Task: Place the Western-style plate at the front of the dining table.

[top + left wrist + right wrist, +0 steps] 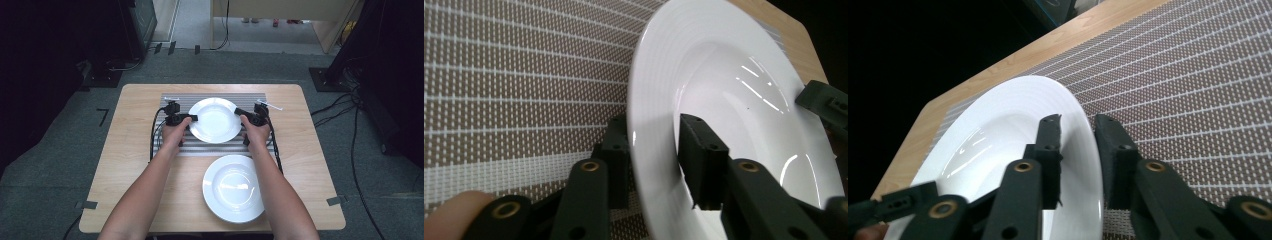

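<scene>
Nearest, at lower centre of the high view, a round white ceramic plate (233,187) lies on the bare light wooden table (125,170), untouched.

Past it, 2 forearms reach up-frame to a second round white ceramic plate (215,120) resting on a grey striped woven placemat (220,148) at frame centre.

The left gripper (186,119) straddles this plate's left rim. In the left gripper view 1 jaw sits below the rim (649,125) and 1 above, pads slightly apart from it: narrow, not clamped.

The right gripper (242,114) straddles the right rim (1087,150) likewise, a gap visible either side.

Beyond the table, grey carpet.
</scene>
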Available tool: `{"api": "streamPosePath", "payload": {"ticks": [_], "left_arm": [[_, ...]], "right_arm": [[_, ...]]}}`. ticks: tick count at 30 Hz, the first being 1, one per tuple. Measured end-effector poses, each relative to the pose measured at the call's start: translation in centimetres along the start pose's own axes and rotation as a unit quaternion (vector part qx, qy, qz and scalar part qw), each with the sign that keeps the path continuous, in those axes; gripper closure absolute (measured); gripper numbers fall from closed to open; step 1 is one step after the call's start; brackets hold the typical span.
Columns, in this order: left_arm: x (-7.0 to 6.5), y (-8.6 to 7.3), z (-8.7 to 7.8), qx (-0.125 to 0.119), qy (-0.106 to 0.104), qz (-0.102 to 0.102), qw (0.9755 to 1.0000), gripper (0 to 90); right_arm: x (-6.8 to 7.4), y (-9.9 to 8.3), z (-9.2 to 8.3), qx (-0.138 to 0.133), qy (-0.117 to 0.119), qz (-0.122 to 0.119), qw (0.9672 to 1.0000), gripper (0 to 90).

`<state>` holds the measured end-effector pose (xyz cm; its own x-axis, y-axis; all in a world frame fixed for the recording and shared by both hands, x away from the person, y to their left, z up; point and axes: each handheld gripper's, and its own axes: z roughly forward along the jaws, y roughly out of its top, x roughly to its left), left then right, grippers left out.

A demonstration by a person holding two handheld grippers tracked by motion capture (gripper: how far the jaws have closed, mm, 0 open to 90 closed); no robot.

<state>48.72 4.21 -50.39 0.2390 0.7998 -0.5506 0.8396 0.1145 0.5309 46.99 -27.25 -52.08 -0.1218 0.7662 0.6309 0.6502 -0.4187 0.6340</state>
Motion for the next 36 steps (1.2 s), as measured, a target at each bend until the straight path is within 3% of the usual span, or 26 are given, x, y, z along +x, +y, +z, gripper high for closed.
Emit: {"api": "streamPosePath", "payload": {"ticks": [2, 3, 5, 7, 12, 14, 17, 19, 21, 24, 26, 29, 33, 36], "left_arm": [[-0.1, -0.1, -0.2, -0.005, -0.002, 0.002, 1.0000, 59.7], [-0.2, -0.1, -0.3, -0.006, -0.002, 0.004, 1.0000, 57.8], [-0.5, -0.1, -0.7, -0.015, 0.003, 0.007, 0.9999, 53.5], [-0.8, 0.0, -1.1, -0.022, 0.008, 0.016, 0.9996, 48.7], [-1.8, -0.5, -2.4, -0.013, 0.029, 0.063, 0.9975, 37.0], [-2.0, -0.9, -2.8, -0.016, 0.033, 0.070, 0.9968, 31.7], [-2.0, -1.4, -3.7, -0.024, 0.039, 0.074, 0.9962, 25.8], [-2.1, -1.7, -4.3, -0.029, 0.044, 0.082, 0.9952, 24.1], [-2.4, -2.1, -5.0, -0.038, 0.052, 0.098, 0.9931, 23.0], [-2.9, -2.6, -6.0, -0.046, 0.048, 0.116, 0.9910, 21.5], [-3.1, -2.9, -6.7, -0.048, 0.050, 0.132, 0.9888, 20.7], [-3.2, -3.2, -7.7, -0.048, 0.038, 0.137, 0.9887, 19.3], [-3.3, -3.8, -8.9, -0.051, 0.036, 0.144, 0.9877, 18.7], [-3.3, -4.4, -9.5, -0.051, 0.040, 0.156, 0.9856, 18.6]], "right_arm": [[0.3, 0.2, -0.2, -0.015, -0.011, -0.018, 0.9997, 64.3], [0.6, 0.3, -0.3, -0.019, -0.031, -0.039, 0.9986, 63.1], [0.9, 0.6, -0.6, -0.020, -0.050, -0.058, 0.9969, 59.6], [1.0, 0.9, -1.0, -0.027, -0.058, -0.073, 0.9952, 59.1], [0.7, 1.3, -2.4, -0.033, -0.047, -0.086, 0.9946, 58.5], [0.6, 1.3, -2.9, -0.039, -0.043, -0.089, 0.9943, 56.8], [0.8, 1.4, -3.9, -0.032, -0.037, -0.129, 0.9904, 57.5], [1.4, 1.4, -4.8, -0.028, -0.024, -0.140, 0.9895, 58.9], [1.9, 1.3, -5.6, -0.023, -0.017, -0.153, 0.9878, 50.2], [2.6, 1.2, -6.8, -0.008, -0.005, -0.156, 0.9877, 38.8], [2.8, 1.0, -7.6, -0.003, -0.008, -0.172, 0.9851, 34.3], [2.9, 0.5, -8.6, 0.007, -0.018, -0.187, 0.9822, 33.8], [2.8, -0.2, -10.2, 0.010, -0.008, -0.198, 0.9801, 30.6], [2.6, -0.5, -11.2, 0.009, -0.007, -0.202, 0.9793, 29.6]]}}
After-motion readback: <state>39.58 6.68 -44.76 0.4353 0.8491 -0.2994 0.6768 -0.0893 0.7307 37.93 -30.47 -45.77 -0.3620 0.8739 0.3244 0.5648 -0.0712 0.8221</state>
